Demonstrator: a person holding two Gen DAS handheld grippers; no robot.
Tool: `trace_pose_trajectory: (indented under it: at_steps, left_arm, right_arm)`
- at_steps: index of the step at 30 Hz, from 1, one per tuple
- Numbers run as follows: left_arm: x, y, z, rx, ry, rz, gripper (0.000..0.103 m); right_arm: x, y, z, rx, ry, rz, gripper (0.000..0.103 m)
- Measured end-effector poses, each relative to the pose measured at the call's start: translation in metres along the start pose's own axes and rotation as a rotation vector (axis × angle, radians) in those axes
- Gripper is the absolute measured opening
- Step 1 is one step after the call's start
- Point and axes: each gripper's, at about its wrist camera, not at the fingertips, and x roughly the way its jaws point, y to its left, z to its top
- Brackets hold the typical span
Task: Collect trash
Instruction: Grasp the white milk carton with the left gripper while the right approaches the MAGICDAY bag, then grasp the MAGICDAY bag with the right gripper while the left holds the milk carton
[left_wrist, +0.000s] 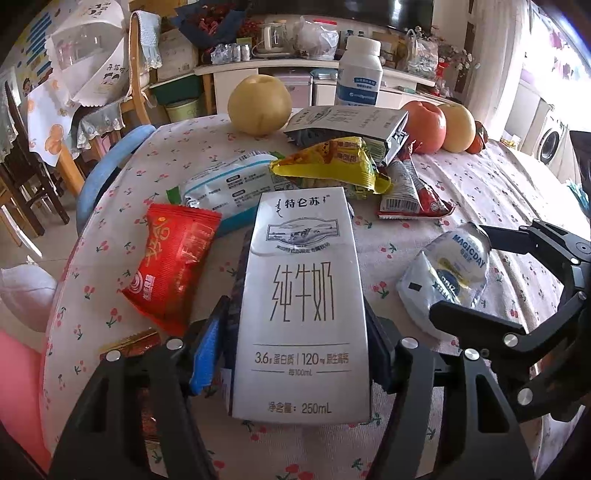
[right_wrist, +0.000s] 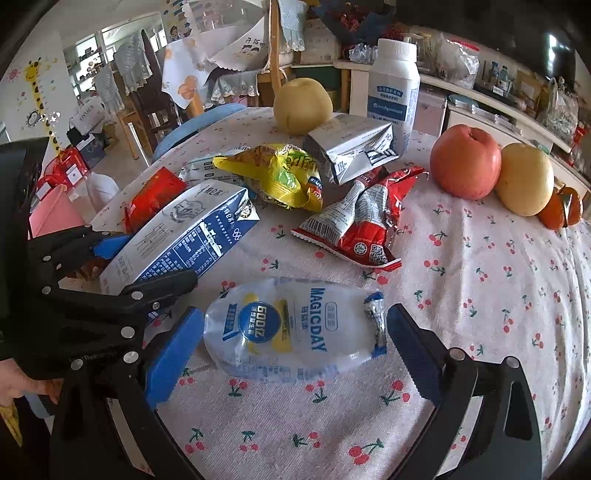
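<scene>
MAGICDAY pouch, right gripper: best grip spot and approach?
Grip the MAGICDAY pouch across its long axis near the crimped end, coming down from above. It lies flat on the tablecloth and looks limp and empty, so the bulging middle would likely fold; the crimp seems stiffer. The right gripper already straddles it end to end with its jaws open, so probably rotate first.

Left claw (left_wrist: 299, 354) of matte black linkage arms, silver round screw heads at the pivots, blue ribbed pads on the fingers (left_wrist: 205, 354), right claw (right_wrist: 295, 343) of identical build, faint white lettering on one arm
</scene>
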Motion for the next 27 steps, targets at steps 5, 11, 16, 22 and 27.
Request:
trace_pose_trajectory:
  at_steps: [5,11,16,22,27]
  left_arm:
    - [-0.005,0.002,-0.001,-0.009,-0.01,-0.015,0.066]
    - [-0.019,0.007,-0.002,-0.019,-0.042,-0.039,0.066]
    - [-0.035,0.014,-0.003,-0.049,-0.086,-0.077,0.066]
    - [-0.049,0.03,-0.004,-0.094,-0.13,-0.093,0.066]
    - [-0.057,0.045,-0.005,-0.128,-0.153,-0.086,0.066]
  right_arm:
    - [-0.003,0.001,-0.003,-0.005,0.014,0.01,0.096]
    - [-0.01,0.001,-0.006,0.0,0.006,0.016,0.081]
    - [-0.012,-0.001,-0.011,0.031,0.006,0.031,0.082]
    - [-0.013,0.007,-0.017,0.056,0.079,0.164,0.082]
    - [-0.027,0.047,-0.035,-0.071,0.188,0.366,0.082]
